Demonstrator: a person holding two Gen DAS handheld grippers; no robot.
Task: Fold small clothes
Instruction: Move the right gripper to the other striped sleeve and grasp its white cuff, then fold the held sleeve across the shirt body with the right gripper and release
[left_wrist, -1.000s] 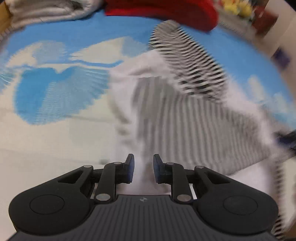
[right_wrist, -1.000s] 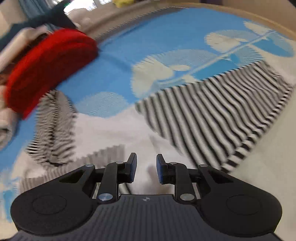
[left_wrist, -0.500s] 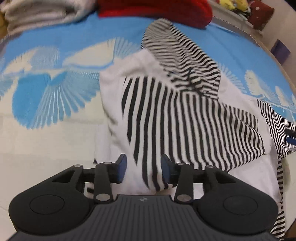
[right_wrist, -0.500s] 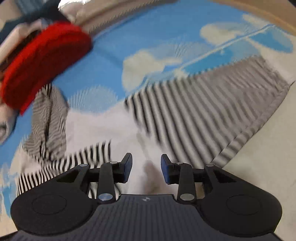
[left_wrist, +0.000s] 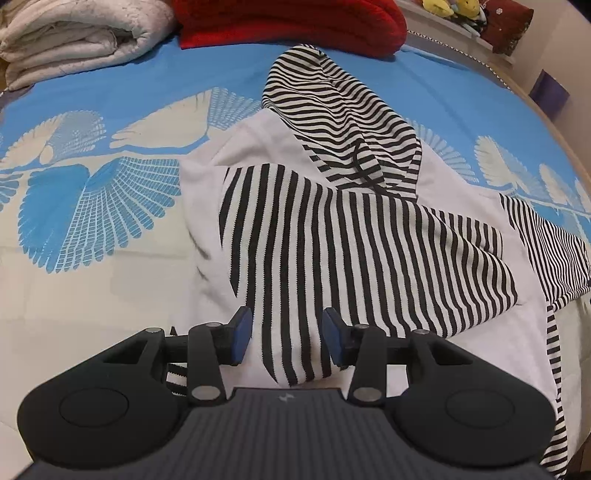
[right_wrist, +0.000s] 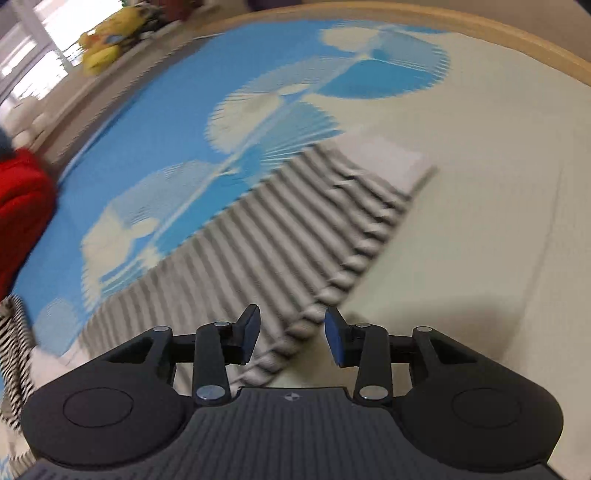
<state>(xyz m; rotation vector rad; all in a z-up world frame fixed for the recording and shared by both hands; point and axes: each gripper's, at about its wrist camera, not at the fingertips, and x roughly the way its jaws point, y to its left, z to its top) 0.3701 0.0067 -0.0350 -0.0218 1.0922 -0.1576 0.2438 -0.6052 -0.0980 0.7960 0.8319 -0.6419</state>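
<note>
A striped hooded top (left_wrist: 332, 236) lies spread mid-bed on the blue patterned bedspread (left_wrist: 110, 92), hood toward the red blanket (left_wrist: 288, 18) at the far edge. One sleeve is already folded across the white body; the other sleeve (right_wrist: 280, 236) is out flat toward the bed's wooden edge. The left gripper (left_wrist: 286, 336) hovers above the folded sleeve, fingers parted, holding nothing. The right gripper (right_wrist: 291, 332), jaws opening, straddles the outstretched sleeve's hem without pinching. Next comes a clean pinch there, then carrying that sleeve across.
</note>
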